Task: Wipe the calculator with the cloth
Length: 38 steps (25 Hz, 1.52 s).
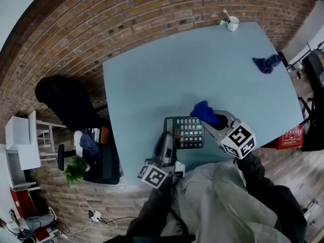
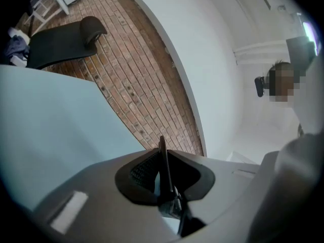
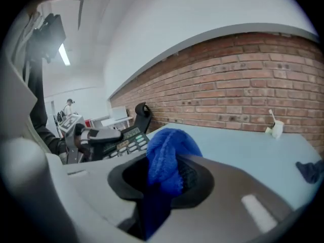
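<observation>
R tool's (image 1: pixel 213 117) cloth (image 1: pixel 202 109) by calculator (image 1: pixel 186 132); mug (image 1: pixel 232 23), rag (image 1: pixel 266 64) beyond.

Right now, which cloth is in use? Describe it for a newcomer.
On the blue table, find the calculator at the near edge. The cloth is the bright blue wad in the right gripper; the darker cloth lies loose far right.
</observation>
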{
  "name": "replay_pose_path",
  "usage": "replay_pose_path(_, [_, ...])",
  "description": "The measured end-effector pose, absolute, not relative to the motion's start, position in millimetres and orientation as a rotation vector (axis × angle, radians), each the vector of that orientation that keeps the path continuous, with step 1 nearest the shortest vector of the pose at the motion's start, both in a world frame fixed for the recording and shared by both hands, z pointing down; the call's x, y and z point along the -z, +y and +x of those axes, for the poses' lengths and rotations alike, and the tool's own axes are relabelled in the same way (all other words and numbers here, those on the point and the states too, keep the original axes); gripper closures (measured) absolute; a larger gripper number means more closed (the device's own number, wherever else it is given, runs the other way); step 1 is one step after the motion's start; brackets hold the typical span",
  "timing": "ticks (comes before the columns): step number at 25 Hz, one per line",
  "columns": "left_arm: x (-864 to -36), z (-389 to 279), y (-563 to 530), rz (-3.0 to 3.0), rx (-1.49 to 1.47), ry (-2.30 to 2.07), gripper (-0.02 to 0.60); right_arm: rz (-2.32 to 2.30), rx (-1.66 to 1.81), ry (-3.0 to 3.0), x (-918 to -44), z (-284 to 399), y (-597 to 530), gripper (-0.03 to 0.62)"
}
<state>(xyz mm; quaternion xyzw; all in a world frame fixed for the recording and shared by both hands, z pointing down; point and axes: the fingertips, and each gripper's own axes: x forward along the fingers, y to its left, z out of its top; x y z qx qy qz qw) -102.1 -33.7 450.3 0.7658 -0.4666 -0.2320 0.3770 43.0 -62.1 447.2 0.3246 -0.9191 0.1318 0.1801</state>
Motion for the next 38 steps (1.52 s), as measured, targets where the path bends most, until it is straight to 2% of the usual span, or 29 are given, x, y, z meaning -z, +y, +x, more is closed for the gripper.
replay_pose_path(8, [-462, -115, -32, 1.887, 0.623, -1.19, 0.526, 0.455, -0.595, -2.752, -461, -7, 39, 0.499])
replay_pose_path(17, [-460, -107, -30, 1.829, 0.744, -1.081, 0.525, 0.983, -0.728, -2.819, -439, 46, -59, 0.499])
replay_pose_path(23, [-463, -130, -31, 1.723, 0.878, -1.087, 0.525, 0.527, -1.114, -2.893, -447, 17, 12, 0.499])
replay_pose_path(27, [-461, -132, -30, 1.714, 0.908, -1.07, 0.526, 0.403, -1.147, -2.929, -441, 16, 28, 0.499])
replay_pose_path(35, [-455, -122, -28, 1.708, 0.947, -1.01, 0.526, 0.812, -1.001, -3.013, -415, 47, -48, 0.499])
replay_pose_path(38, [-455, -124, -27, 1.686, 0.974, -1.0, 0.528, 0.776, -1.052, -3.007, -417, 37, -33, 0.499])
